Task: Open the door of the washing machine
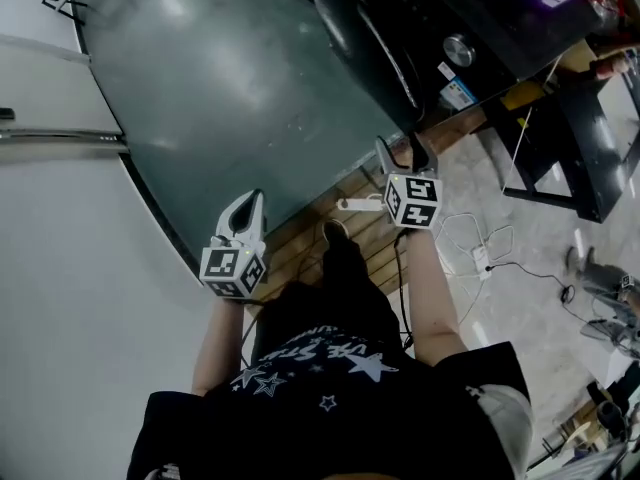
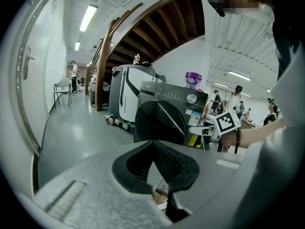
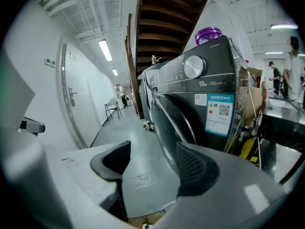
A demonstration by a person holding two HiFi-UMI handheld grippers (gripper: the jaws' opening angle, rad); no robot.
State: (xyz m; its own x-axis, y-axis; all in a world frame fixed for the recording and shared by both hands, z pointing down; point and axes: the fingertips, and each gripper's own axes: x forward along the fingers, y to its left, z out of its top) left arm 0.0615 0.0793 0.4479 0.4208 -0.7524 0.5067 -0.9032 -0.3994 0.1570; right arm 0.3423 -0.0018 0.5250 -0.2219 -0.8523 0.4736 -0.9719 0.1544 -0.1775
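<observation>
The dark grey washing machine [image 1: 420, 28] stands at the top right of the head view, its round dark door [image 1: 365, 38] lying against the front. In the right gripper view the door [image 3: 174, 123] bulges just ahead, under a silver knob [image 3: 193, 66]. My right gripper [image 1: 401, 155] is open and empty, close to the machine's lower front, a little short of the door. It looks along the door's edge [image 3: 150, 163]. My left gripper [image 1: 247, 216] hangs further left over the grey floor, shut on nothing, tips together [image 2: 152, 144]. From there the door [image 2: 159, 122] faces me.
Wooden planks [image 1: 350, 243] lie under the person's feet. A white power strip with cables [image 1: 478, 256] trails on the floor at right. A black table frame [image 1: 570, 158] stands beside the machine. A white door [image 2: 26, 66] and wall run along the left. People stand in the background.
</observation>
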